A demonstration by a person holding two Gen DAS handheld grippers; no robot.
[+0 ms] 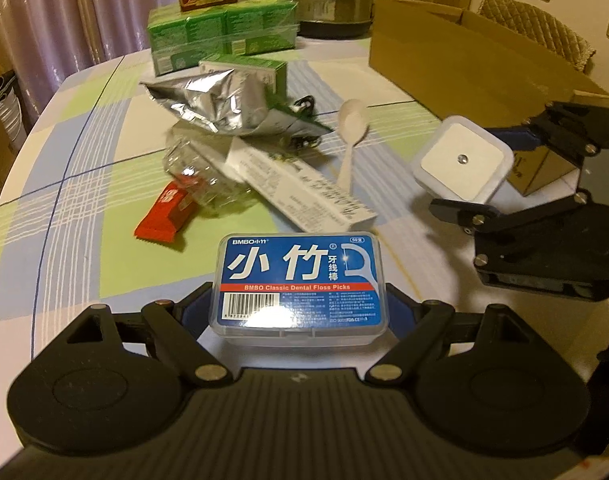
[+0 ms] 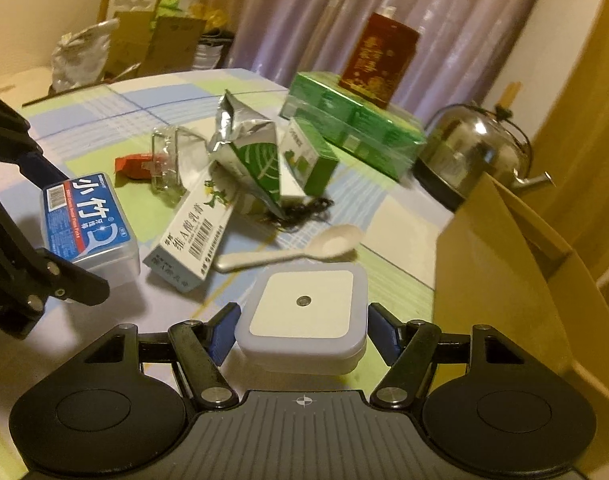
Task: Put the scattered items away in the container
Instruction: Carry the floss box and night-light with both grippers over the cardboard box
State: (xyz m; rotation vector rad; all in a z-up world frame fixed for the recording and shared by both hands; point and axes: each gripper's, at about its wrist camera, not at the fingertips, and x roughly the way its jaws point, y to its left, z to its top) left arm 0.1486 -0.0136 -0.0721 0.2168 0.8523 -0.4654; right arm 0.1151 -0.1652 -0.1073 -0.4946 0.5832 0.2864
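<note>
A: Plastic floss box (image 1: 297,282) clamped in left gripper (image 1: 298,312), just above table (image 1: 84,184). Rigid, light, probably slick; best squeezed across long sides.

B: White square gadget (image 2: 304,312) pinched by right gripper (image 2: 302,330), near cardboard box (image 2: 516,280).

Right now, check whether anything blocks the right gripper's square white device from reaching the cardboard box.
Nothing visible does. The right gripper holds the square white device off the table, and the open cardboard box stands immediately to its right. Only the box's near wall lies between; the spoon lies beyond, out of the path.
</note>
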